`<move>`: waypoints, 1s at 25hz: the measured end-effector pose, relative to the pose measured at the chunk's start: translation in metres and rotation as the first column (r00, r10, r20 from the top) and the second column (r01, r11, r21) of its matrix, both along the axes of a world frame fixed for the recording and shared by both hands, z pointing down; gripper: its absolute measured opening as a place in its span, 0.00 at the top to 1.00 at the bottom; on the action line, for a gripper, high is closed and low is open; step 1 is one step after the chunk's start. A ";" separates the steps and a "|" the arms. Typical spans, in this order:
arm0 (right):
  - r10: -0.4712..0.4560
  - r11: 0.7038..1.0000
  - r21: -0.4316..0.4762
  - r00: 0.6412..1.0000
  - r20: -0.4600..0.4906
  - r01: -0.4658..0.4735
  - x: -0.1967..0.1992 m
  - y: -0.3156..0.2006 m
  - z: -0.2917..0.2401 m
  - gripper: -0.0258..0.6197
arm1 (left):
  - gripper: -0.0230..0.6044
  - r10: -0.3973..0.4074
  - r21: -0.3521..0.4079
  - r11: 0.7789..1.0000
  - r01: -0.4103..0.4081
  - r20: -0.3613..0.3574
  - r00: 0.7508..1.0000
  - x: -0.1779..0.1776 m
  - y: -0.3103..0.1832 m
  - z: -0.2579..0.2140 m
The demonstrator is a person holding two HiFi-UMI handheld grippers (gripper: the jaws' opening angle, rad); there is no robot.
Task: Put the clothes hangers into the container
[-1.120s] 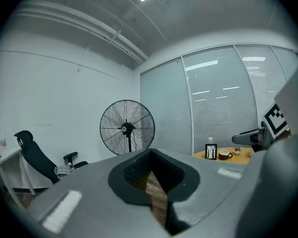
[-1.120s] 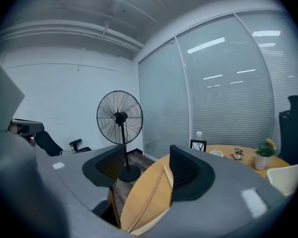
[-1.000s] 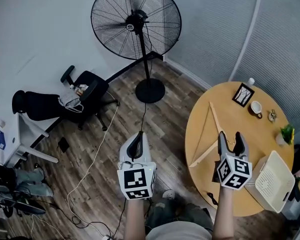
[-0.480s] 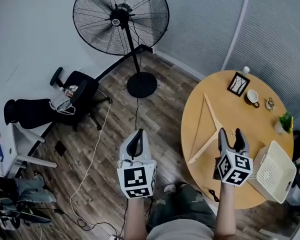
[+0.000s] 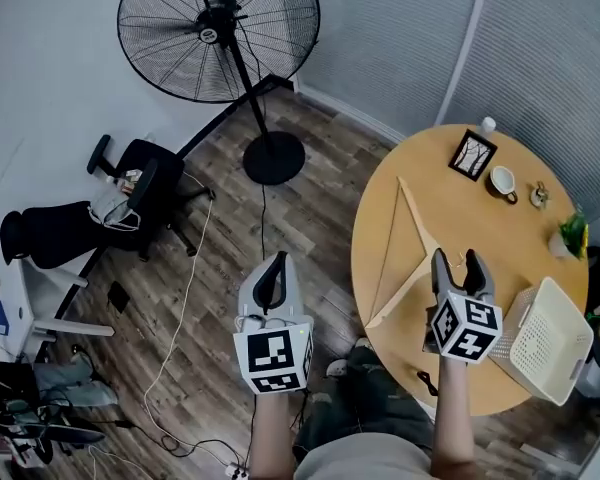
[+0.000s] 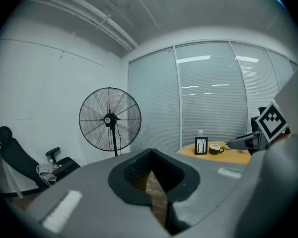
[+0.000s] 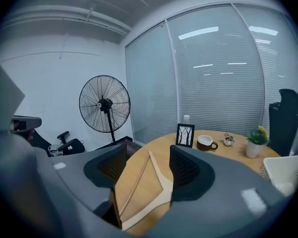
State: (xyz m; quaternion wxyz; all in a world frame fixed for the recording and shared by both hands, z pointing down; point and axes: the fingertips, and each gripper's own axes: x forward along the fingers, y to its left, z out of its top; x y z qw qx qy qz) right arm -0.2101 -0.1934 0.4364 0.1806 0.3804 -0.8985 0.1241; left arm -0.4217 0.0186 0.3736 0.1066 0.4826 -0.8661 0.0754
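right claw [image 5: 457, 261] nearer — hanger [image 7: 145, 210] just ahead

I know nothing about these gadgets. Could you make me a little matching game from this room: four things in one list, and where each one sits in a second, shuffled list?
Things:
1. wooden hanger
2. white container
3. fan
4. cup

Places:
A. standing on the wooden floor
B. beside the picture frame, at the table's far side
C. lying flat on the round table, just ahead of the open right gripper
D. at the table's near edge, to the right of the right gripper

Pairs: 1-C, 2-D, 3-A, 4-B
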 end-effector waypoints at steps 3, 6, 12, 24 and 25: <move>-0.003 1.000 -0.020 1.000 -0.017 0.003 0.000 -0.010 0.012 0.52 | 0.96 0.012 -0.012 1.000 -0.013 -0.009 1.000 0.002 -0.017 0.008; -0.001 0.999 -0.047 0.999 -0.033 0.000 0.003 -0.019 0.026 0.52 | 0.96 0.024 -0.033 0.999 -0.025 -0.025 0.999 0.006 -0.032 0.019; 0.005 0.994 -0.106 0.998 -0.056 -0.011 0.007 -0.034 0.053 0.52 | 0.96 0.035 -0.078 0.996 -0.039 -0.055 0.998 0.011 -0.053 0.042; 0.010 0.980 -0.197 0.993 -0.121 -0.034 0.004 -0.042 0.102 0.49 | 0.96 0.039 -0.151 0.987 -0.056 -0.115 0.993 0.020 -0.066 0.079; 0.014 0.979 -0.202 0.991 -0.133 -0.041 0.004 -0.042 0.107 0.49 | 0.96 0.039 -0.156 0.986 -0.058 -0.120 0.992 0.020 -0.066 0.083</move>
